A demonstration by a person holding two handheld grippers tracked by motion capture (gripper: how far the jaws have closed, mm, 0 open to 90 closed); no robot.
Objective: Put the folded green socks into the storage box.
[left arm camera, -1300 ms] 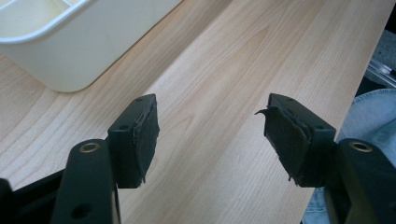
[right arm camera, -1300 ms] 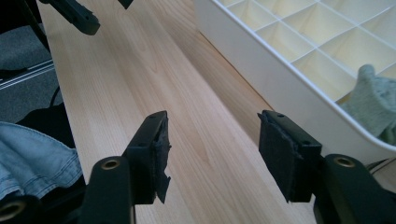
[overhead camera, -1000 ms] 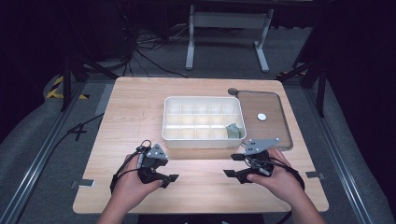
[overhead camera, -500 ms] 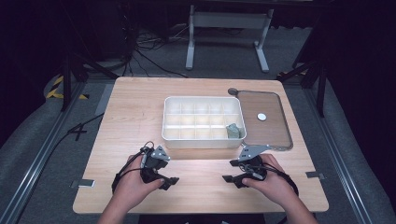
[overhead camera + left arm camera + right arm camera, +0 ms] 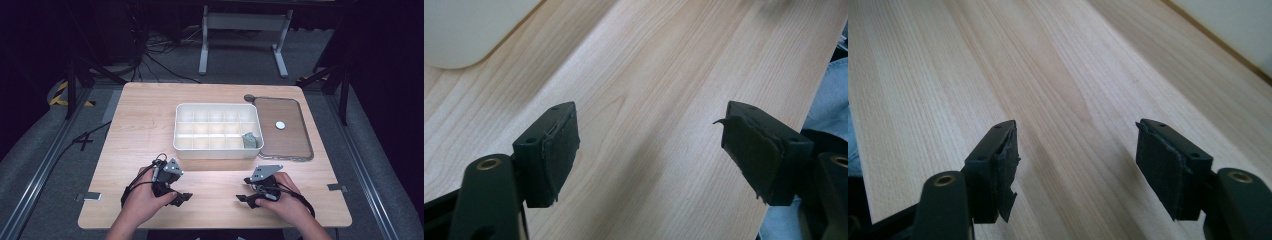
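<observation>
Rubber pads peeling on both the left gripper (image 5: 649,150) and right gripper (image 5: 1078,165); jaws wide open, empty, bare bench (image 5: 150,115) between them. Nearest thing, the white compartment tray (image 5: 218,150), sits well ahead of the jaws, so loose pads could slip or snag on its rim.

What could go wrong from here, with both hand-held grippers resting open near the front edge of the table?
1. The pad on the left hand-held gripper curls away at a corner; the grip may be weaker there.
2. The small grey object sits in a corner compartment of the white tray; open jaws might catch the dividers.
3. The right hand-held gripper would reach over the tray's wall and could push the light tray against the brown lid.
</observation>
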